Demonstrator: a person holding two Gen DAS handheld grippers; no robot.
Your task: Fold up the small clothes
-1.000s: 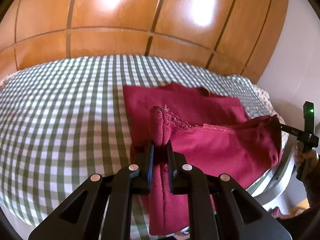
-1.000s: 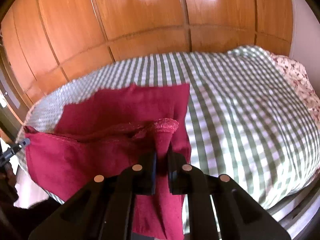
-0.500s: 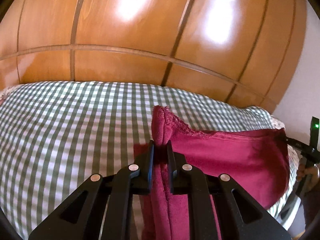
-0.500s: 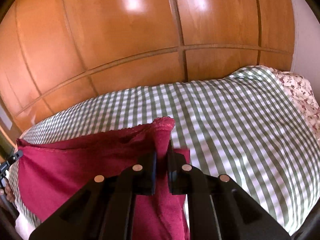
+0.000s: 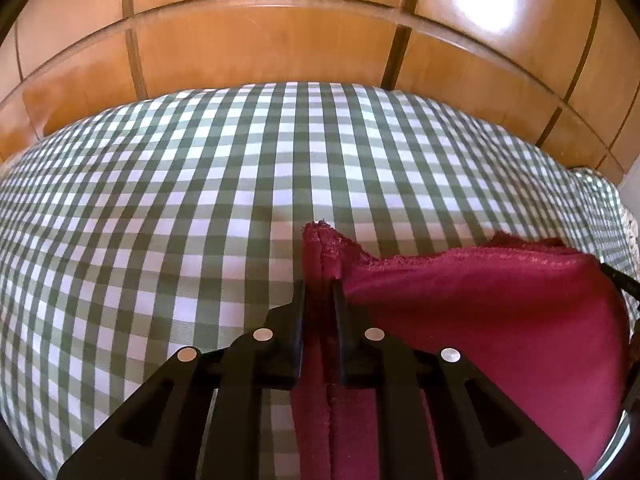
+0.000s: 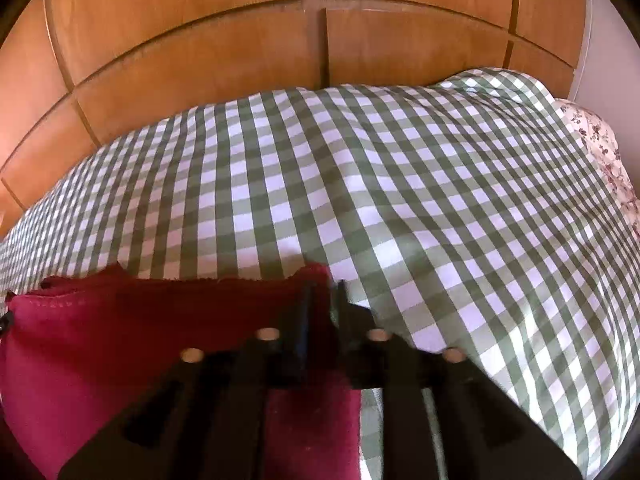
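Crimson cloth, a small garment [image 5: 480,320], lies on the checked bed cover [image 5: 200,200], at the near side of the bed, away from the wooden wardrobe [image 5: 280,40] that stands behind it. The landmark for all places below is this garment.

The left gripper [image 5: 319,292] is at the garment's left corner, and the right gripper [image 6: 323,296] is at its right corner. The upper edge of the cloth runs between them as one line, so the long axis of the garment goes from one claw to the other, across the bed and about parallel to the wardrobe front. Each corner stands up a little between the two fingers of its claw and points toward the wardrobe.

The jaws of both claws have just been opening. In both views a narrow gap shows between the fingers, with the folded corner of cloth in the gap. On the left side the cloth seems loose between the pads. On the right view is darker and a bit blurred, but the fingers also look apart from the cloth.

My judgement: the fold is laid down and the corners are being let go. The coming move is to draw each claw back toward the person, along its own fingers, without dragging a corner. Both hands are equally near, each to its own corner.
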